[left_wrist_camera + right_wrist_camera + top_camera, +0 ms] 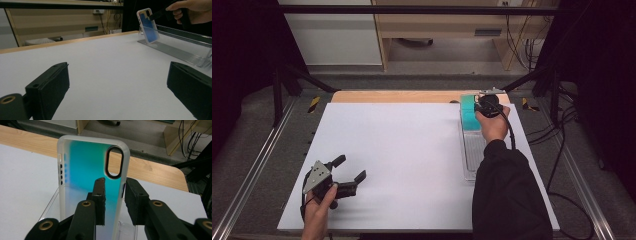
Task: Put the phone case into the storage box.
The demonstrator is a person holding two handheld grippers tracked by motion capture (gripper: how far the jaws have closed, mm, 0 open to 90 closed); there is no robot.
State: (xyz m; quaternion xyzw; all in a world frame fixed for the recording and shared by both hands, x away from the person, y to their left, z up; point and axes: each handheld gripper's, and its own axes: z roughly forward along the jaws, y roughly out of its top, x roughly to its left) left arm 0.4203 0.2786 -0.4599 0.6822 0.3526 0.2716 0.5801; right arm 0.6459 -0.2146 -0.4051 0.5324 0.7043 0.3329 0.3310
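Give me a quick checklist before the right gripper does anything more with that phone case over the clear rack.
1. Right gripper jaws straddle the phone case edge: ok.
2. Jaws fully clamped on the case: cannot tell; the right pad seems just off it.
3. Case upright at the far end of the clear rack: ok.
4. Case bottom seated in a rack slot: cannot tell.
5. Left gripper open, apart from the rack: ok.
6. White table between grippers free of obstacles: ok.
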